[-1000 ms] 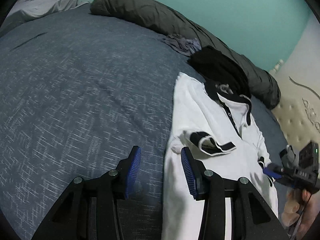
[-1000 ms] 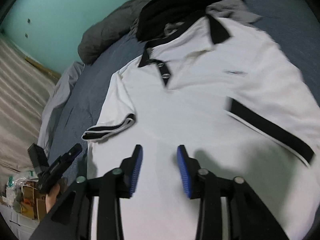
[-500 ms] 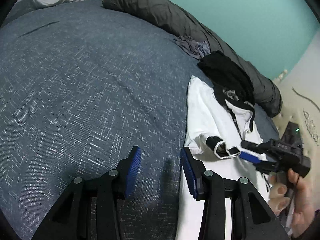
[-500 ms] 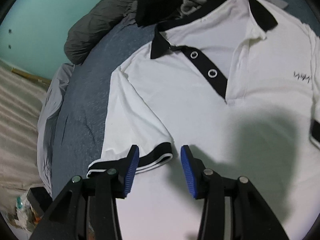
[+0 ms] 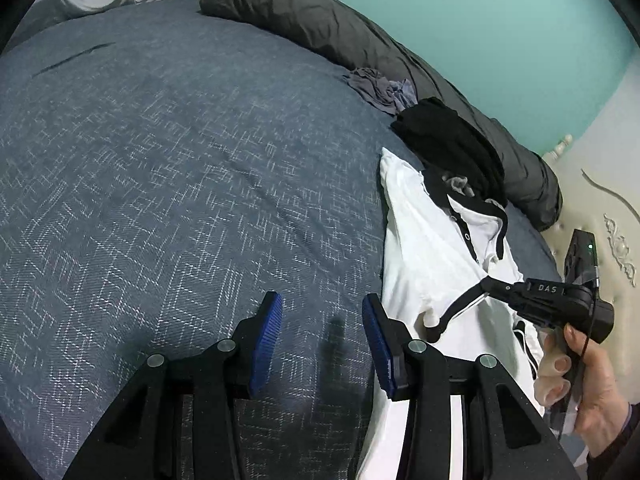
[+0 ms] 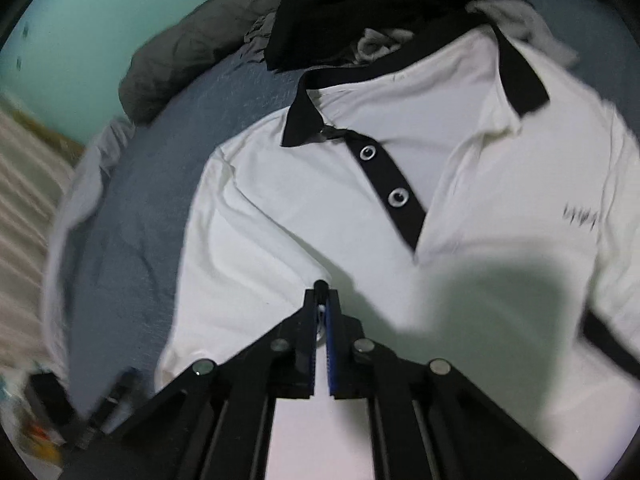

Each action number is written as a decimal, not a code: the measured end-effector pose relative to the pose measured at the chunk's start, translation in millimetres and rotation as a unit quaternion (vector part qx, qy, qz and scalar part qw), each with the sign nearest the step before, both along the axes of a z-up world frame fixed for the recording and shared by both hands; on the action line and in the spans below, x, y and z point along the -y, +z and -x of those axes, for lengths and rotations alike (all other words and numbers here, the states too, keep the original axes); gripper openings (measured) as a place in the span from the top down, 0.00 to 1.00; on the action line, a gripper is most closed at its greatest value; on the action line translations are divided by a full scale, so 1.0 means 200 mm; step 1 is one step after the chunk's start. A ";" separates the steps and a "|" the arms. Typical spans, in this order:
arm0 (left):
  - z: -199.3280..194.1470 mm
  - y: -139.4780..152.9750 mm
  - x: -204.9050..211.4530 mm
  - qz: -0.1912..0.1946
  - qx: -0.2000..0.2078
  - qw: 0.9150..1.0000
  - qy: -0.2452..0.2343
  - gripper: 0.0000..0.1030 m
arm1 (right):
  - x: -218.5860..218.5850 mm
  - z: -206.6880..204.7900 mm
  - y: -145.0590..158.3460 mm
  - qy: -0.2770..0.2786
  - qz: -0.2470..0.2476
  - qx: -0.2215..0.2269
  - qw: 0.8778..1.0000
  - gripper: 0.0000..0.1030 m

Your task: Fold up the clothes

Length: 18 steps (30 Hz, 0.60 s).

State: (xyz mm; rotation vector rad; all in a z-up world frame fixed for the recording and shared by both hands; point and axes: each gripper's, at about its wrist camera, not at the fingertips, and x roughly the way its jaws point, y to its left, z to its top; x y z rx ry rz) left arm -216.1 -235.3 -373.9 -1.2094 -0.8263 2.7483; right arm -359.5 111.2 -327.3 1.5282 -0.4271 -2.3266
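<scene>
A white polo shirt [image 5: 420, 248] with a black collar and placket lies face up on the bed, and it fills the right wrist view [image 6: 320, 208]. My right gripper [image 6: 322, 300] is shut on the shirt's black-trimmed sleeve cuff [image 5: 460, 308], with a sliver of white cloth between its pads. In the left wrist view that gripper [image 5: 490, 283], held by a hand, has the cuff lifted off the shirt body. My left gripper [image 5: 322, 320] hovers open over the bedspread just left of the shirt's edge, with nothing between its fingers.
A blue patterned bedspread [image 5: 160, 160] covers the bed. A black garment [image 5: 448, 140] lies at the shirt's collar, and a small grey cloth [image 5: 376, 86] beyond it. A rolled dark grey duvet [image 5: 320, 16] runs along the teal wall. A cream headboard [image 5: 600, 208] stands at the right.
My right gripper moved over to the sleeve, its jaws went from apart to shut on the cuff, and the cuff is raised. The left gripper stayed open and almost still.
</scene>
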 end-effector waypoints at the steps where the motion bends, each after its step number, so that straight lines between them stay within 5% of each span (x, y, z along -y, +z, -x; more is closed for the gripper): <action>1: 0.00 0.00 0.00 0.001 0.000 1.000 0.000 0.56 | 0.01 0.00 0.00 0.008 -0.013 -0.004 1.000 0.94; 4: 0.00 0.00 -0.01 -0.001 0.002 1.000 -0.004 0.56 | 0.03 0.00 0.02 0.015 -0.035 -0.013 0.999 0.90; 7: 0.01 -0.01 -0.02 -0.005 0.007 1.000 -0.010 0.56 | 0.04 -0.04 0.10 0.009 -0.032 -0.052 0.998 0.64; 8: 0.01 -0.01 -0.03 -0.007 0.005 1.000 -0.015 0.56 | 0.04 -0.06 0.13 0.010 -0.027 -0.066 0.997 0.62; 13: 0.02 0.02 -0.10 0.000 -0.005 0.999 -0.048 0.56 | 0.14 -0.08 0.19 0.037 -0.031 -0.086 0.995 0.62; 18: 0.09 0.03 -0.23 0.050 0.001 0.993 -0.103 0.56 | 0.16 -0.10 0.19 0.043 -0.018 -0.078 0.996 0.62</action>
